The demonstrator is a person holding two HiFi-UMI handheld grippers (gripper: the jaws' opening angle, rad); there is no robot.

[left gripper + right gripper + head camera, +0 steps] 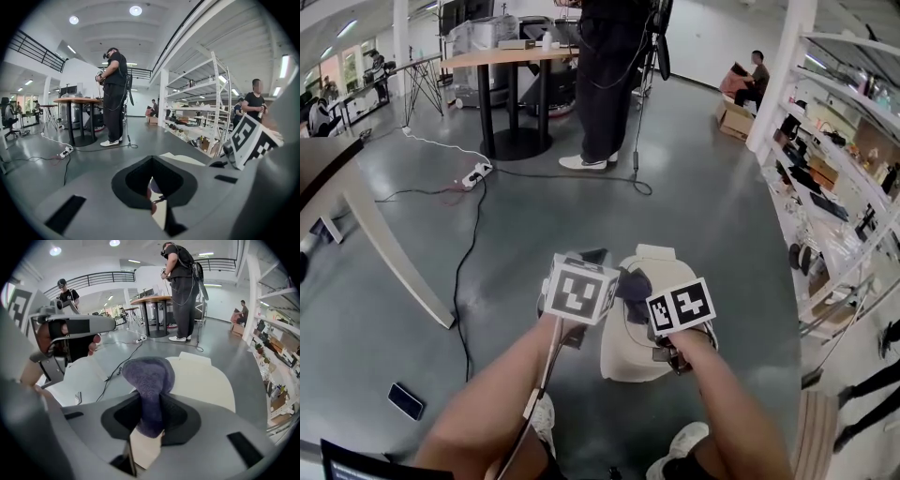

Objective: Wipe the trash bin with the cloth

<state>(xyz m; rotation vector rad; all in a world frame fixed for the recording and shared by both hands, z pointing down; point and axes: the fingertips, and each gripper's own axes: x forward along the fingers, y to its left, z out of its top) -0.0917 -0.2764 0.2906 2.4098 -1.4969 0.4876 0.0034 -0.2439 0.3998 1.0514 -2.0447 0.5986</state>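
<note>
A cream trash bin (628, 352) with a flat lid (206, 380) stands on the grey floor just in front of my feet. A dark purple cloth (149, 380) is pinched in my right gripper (147, 427), which is shut on it and holds it over the lid. In the head view the cloth (634, 284) lies on the bin's top between the two marker cubes. My left gripper (157, 206) hovers at the bin's left side, its jaws together with nothing held. From above, its jaws hide under its cube (581, 289).
A person (605, 84) stands by a round wooden table (511, 58) farther off. Cables and a power strip (476, 174) run across the floor on the left. White shelving (839, 197) lines the right. A slanted white leg (394, 258) and a phone (406, 400) are at left.
</note>
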